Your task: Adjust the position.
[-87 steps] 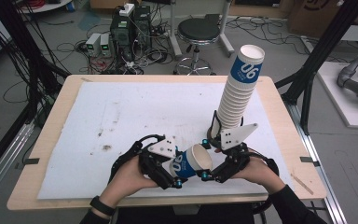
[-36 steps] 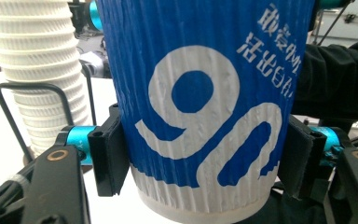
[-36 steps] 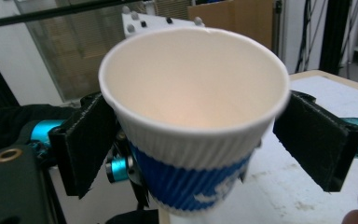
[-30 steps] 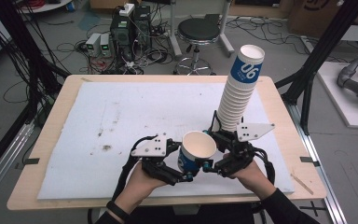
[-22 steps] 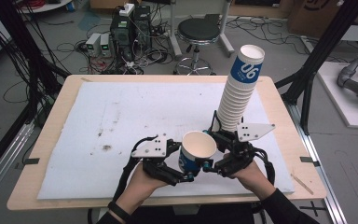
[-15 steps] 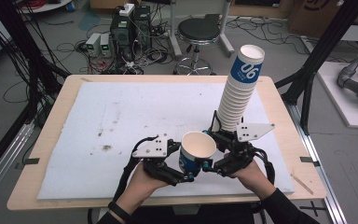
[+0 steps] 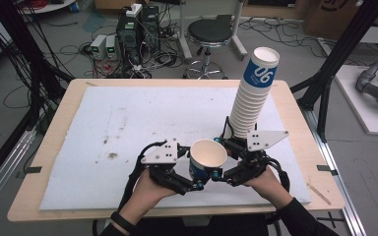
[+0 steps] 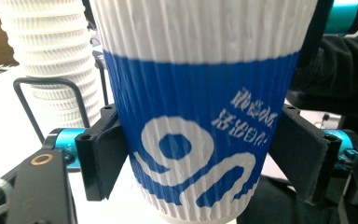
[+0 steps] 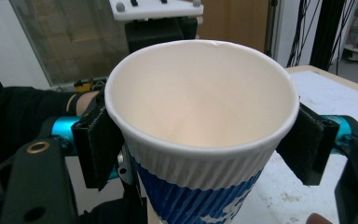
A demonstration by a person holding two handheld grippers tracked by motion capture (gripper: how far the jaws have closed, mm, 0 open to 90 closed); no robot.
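Blue-and-white ribbed paper cup, upright and mouth up, held above the bench near its front edge, at mid-width.
Left gripper clamps the blue band; right gripper pinches just under the rim, beside the tall cup stack. To hand over cleanly, one gripper should probably release first; squeeze lightly, since the thin wall likely dents.

A single blue-and-white ribbed paper cup stands upright near the front edge of the wooden desk, between the left claw and the right claw. Just behind it to the right rises the tall stack of ribbed paper cups, on the white foam board.
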